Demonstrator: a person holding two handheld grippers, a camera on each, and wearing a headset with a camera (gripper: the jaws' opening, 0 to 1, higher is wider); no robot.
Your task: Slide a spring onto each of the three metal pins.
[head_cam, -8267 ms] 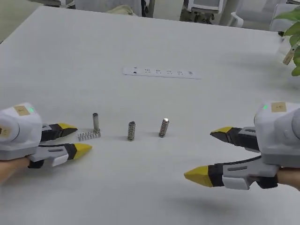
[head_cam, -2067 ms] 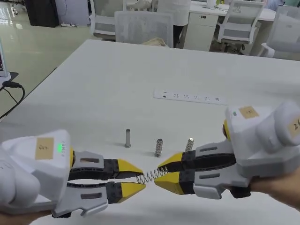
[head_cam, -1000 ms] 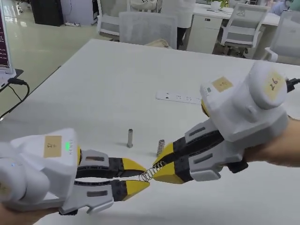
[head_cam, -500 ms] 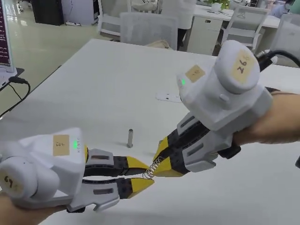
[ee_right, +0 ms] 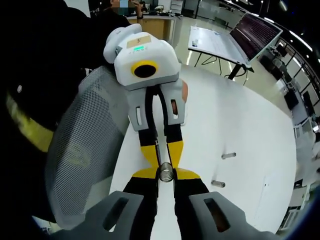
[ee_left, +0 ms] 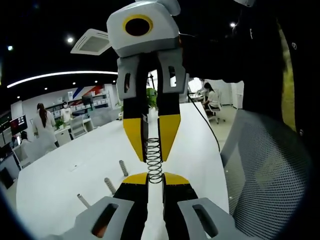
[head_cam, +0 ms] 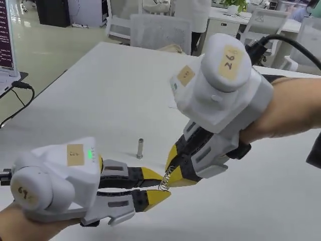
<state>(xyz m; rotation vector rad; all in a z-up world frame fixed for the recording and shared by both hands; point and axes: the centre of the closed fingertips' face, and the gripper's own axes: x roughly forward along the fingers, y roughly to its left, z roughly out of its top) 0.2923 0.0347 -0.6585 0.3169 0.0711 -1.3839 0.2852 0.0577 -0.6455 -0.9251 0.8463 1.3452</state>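
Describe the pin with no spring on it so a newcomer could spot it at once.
On the white table stand three short upright metal pins in a row. The bare pin is at one end; its shaft is smooth, while the middle pin and the other end pin wear coiled springs.

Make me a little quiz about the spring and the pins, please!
1. True or false: the spring is lying on the table.
2. What holds the spring? A: the left gripper alone. B: the right gripper alone. C: both grippers.
3. Fill in: the bare pin stands ___ on the table.
Key: 1 false, it is held up off the table. 2 C. 3 upright.
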